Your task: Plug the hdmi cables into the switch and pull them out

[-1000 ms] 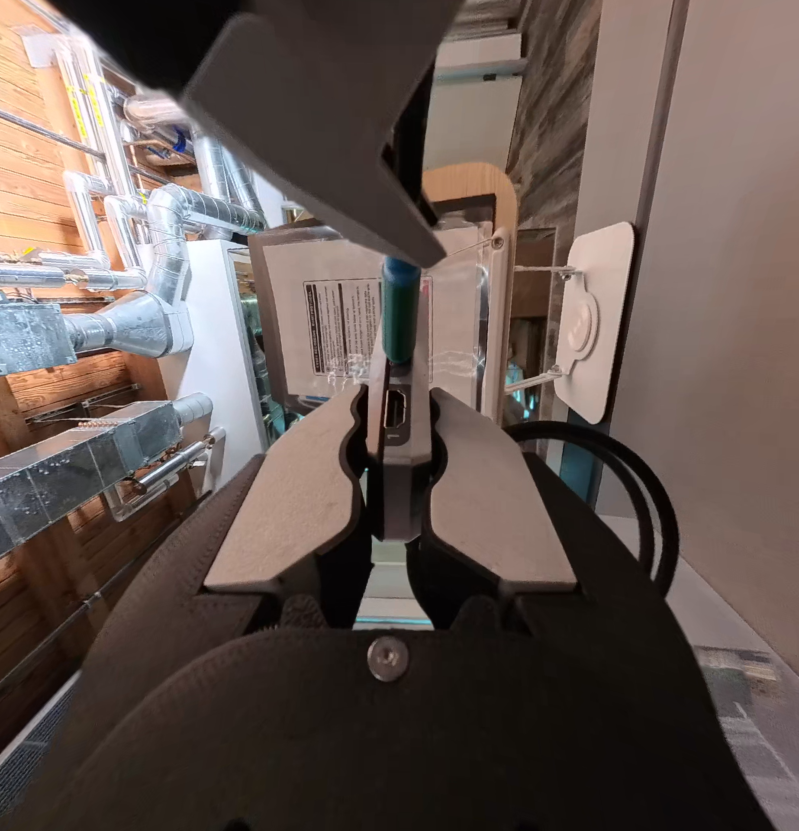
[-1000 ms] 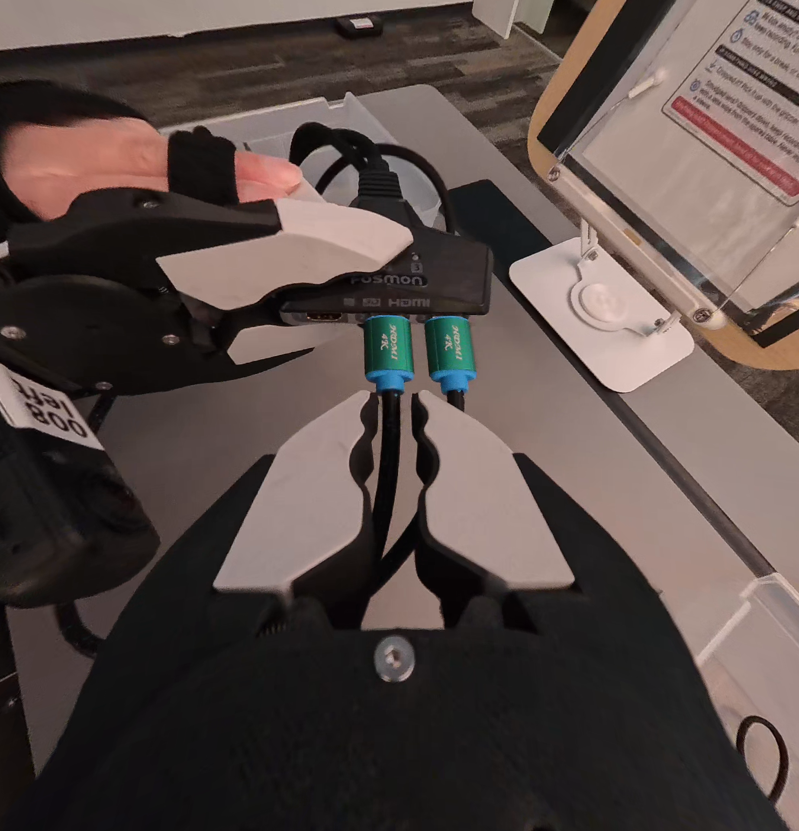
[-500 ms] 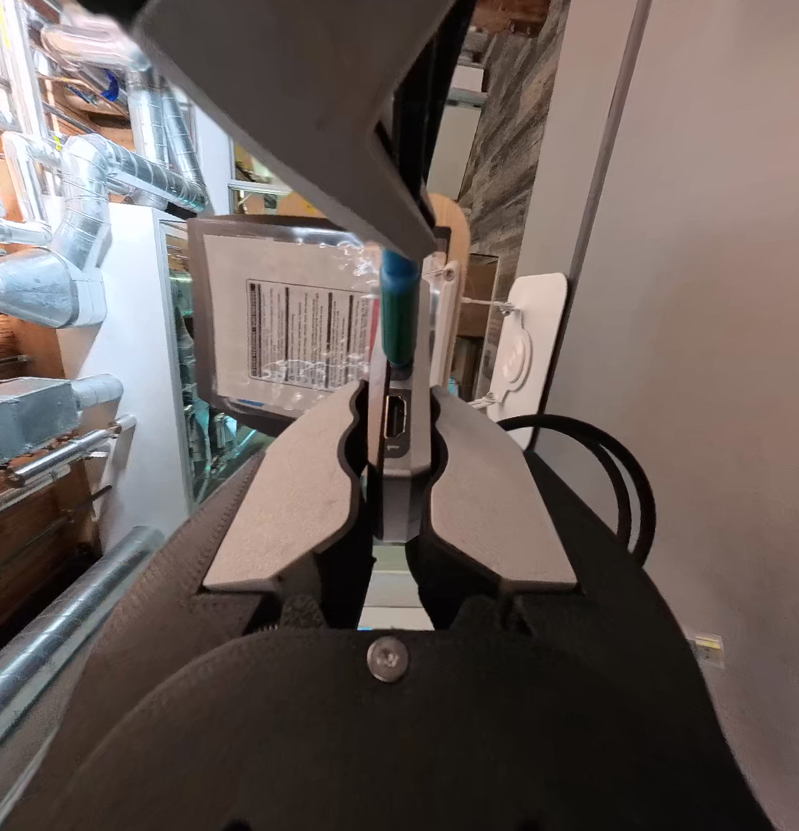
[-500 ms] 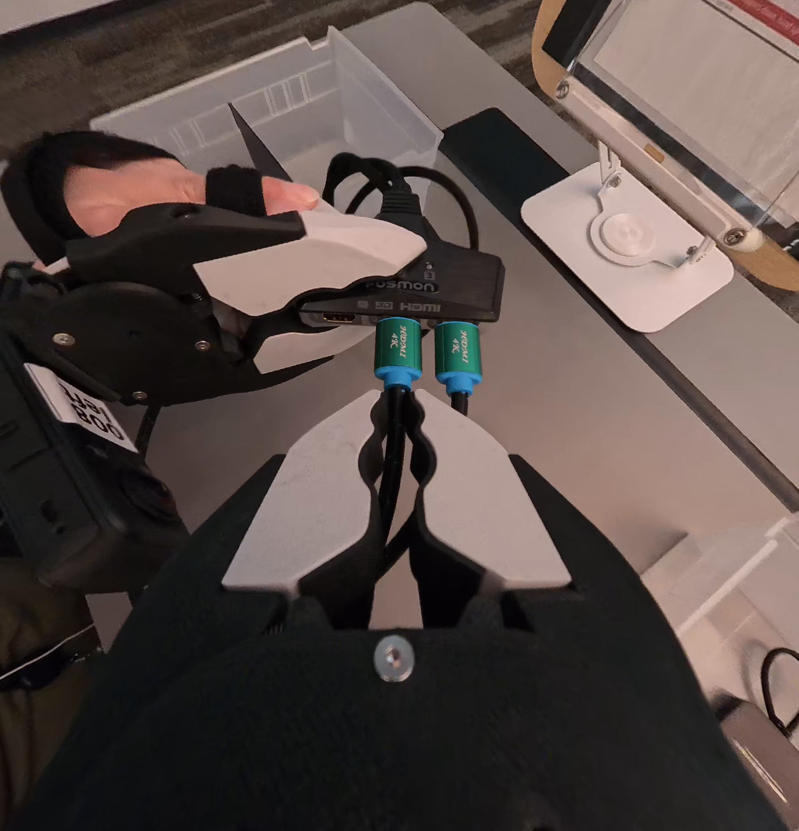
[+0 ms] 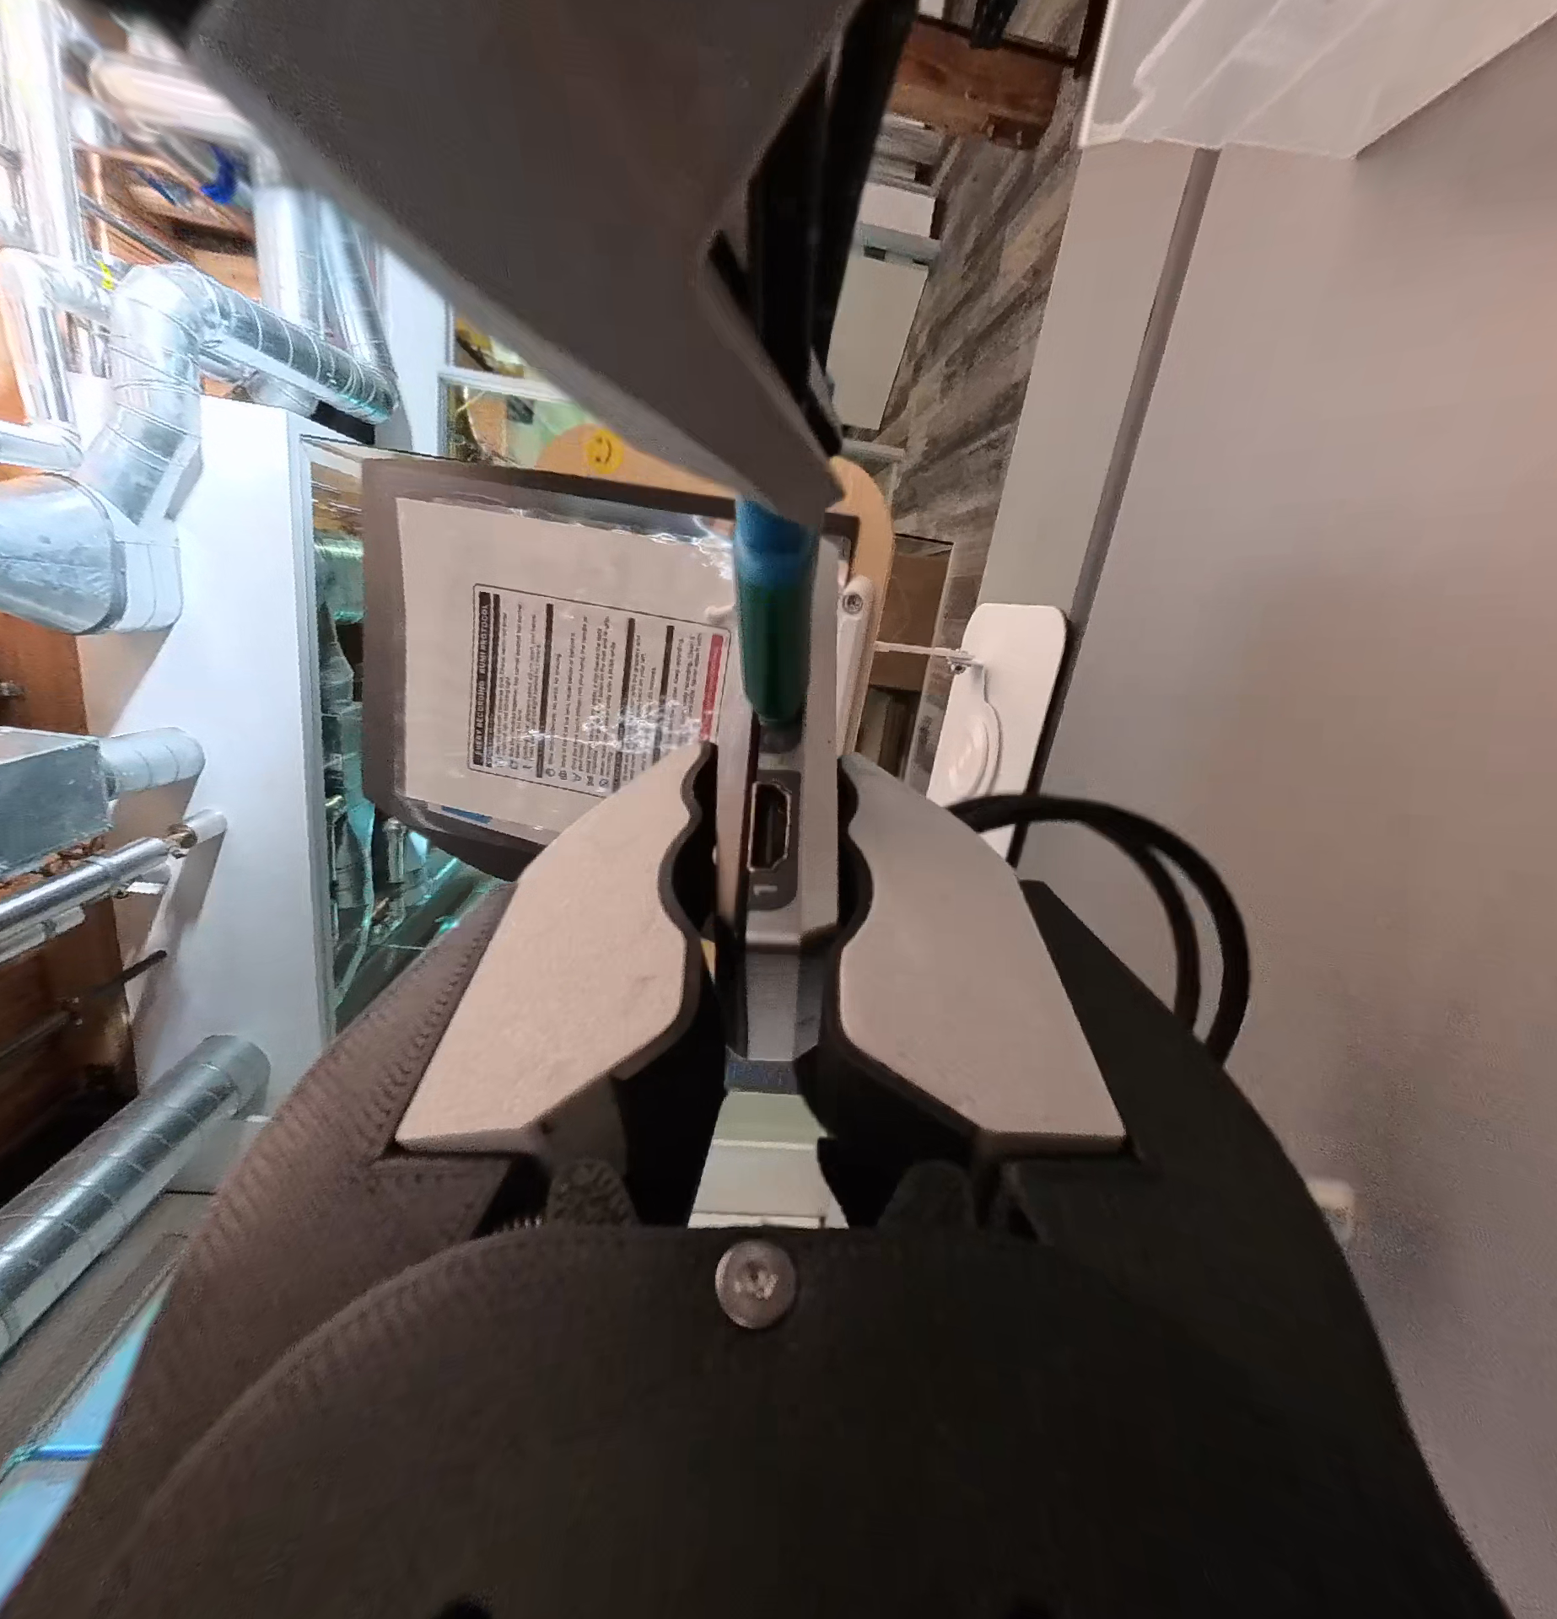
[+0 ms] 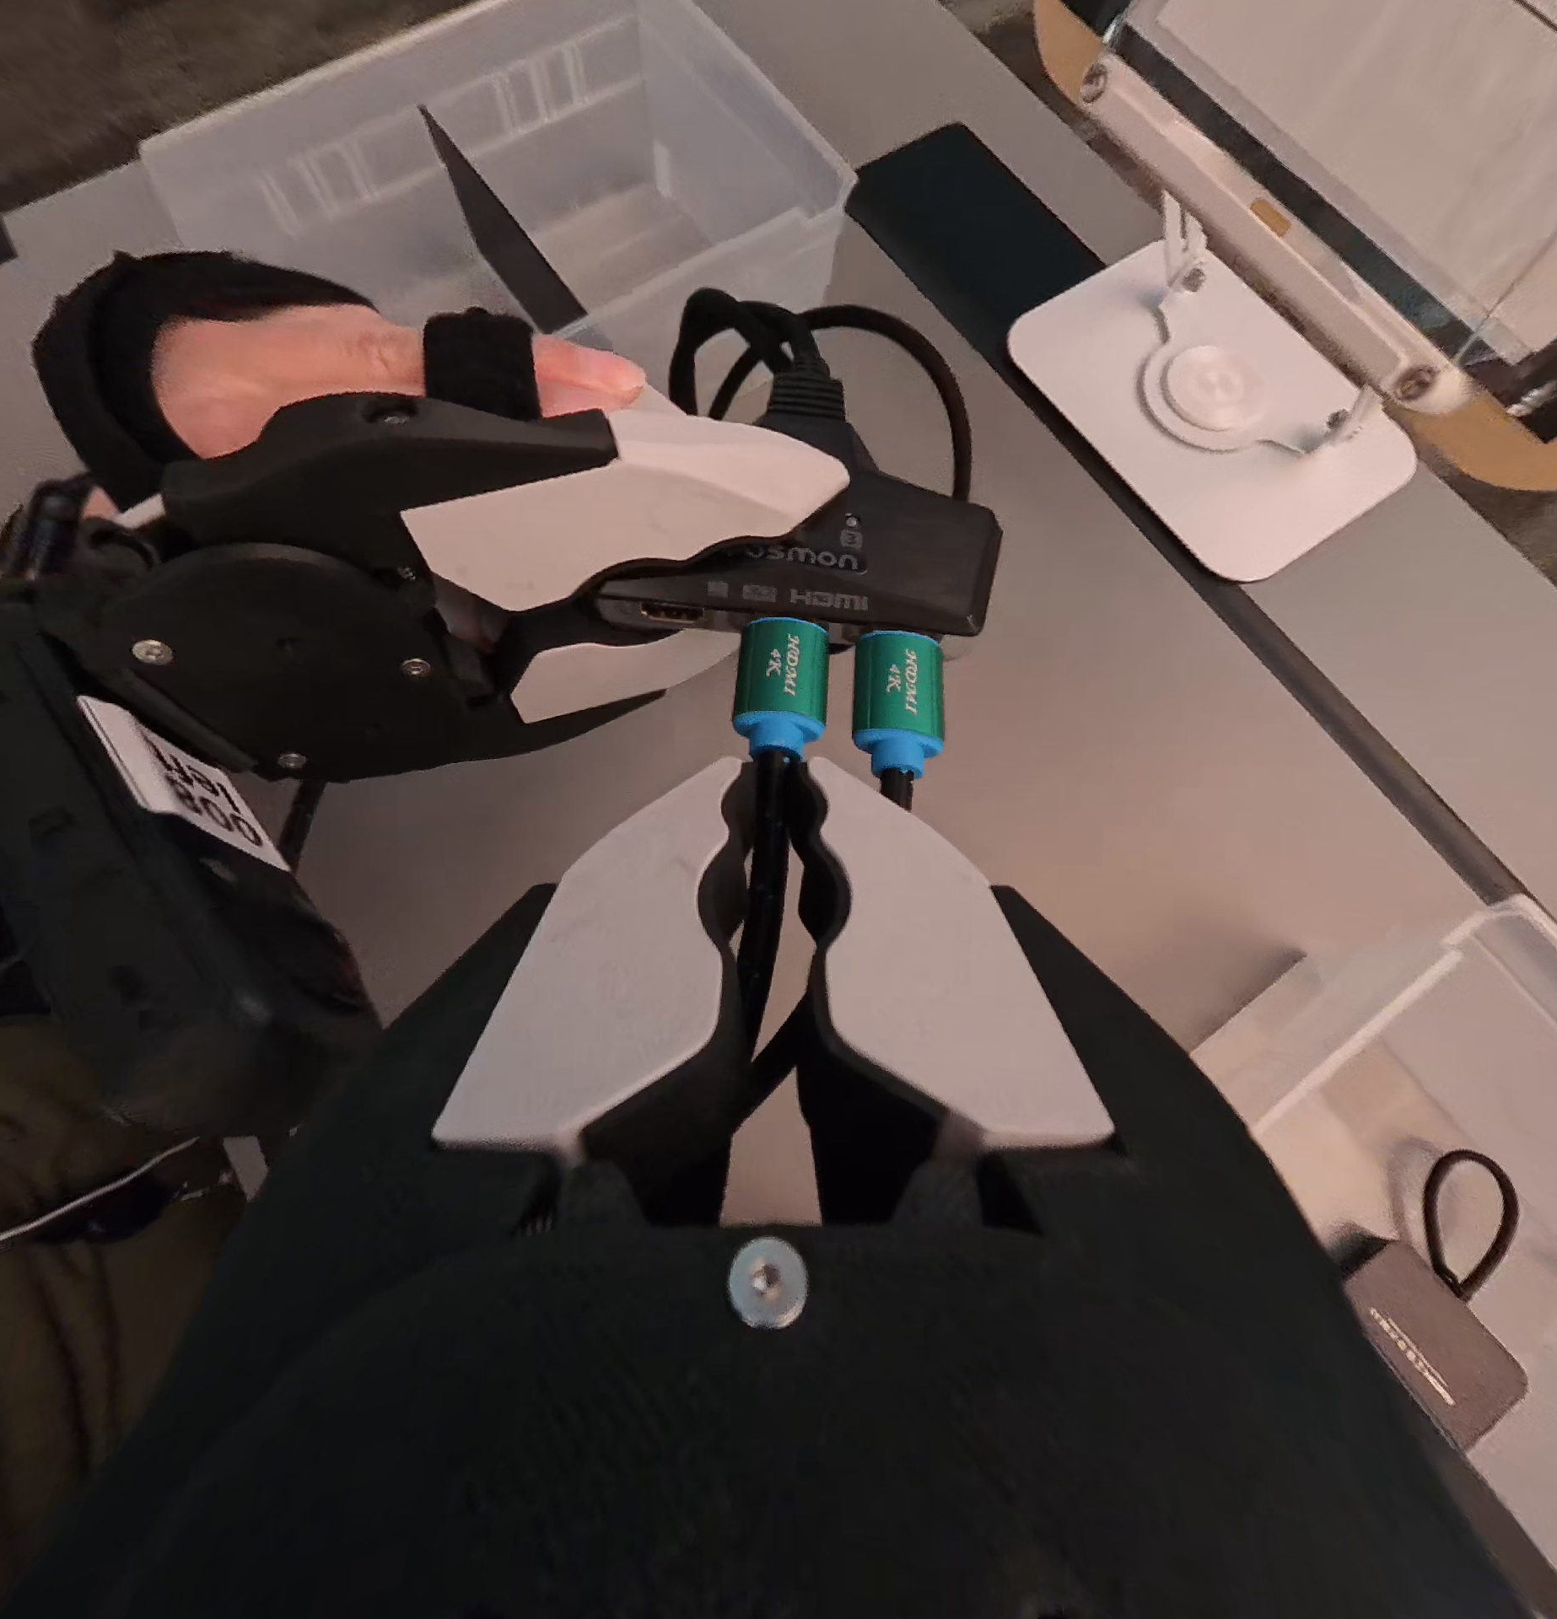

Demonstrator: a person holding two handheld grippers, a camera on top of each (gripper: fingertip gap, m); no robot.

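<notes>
The left gripper (image 6: 757, 613) pinches the black switch (image 6: 915, 561) between its fingers (image 6: 635, 517), holding it above the grey table (image 6: 1064, 832). Two green HDMI plugs (image 6: 779, 688) sit in the switch's near edge; the port left of them is open. The right gripper (image 6: 775, 780) has its fingers pressed on the left plug's black cable (image 6: 766, 885), just below the switch.

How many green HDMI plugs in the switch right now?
2. Both sit side by side in the switch's front edge: left plug above the right gripper, right plug beside it. One port stays empty.
</notes>
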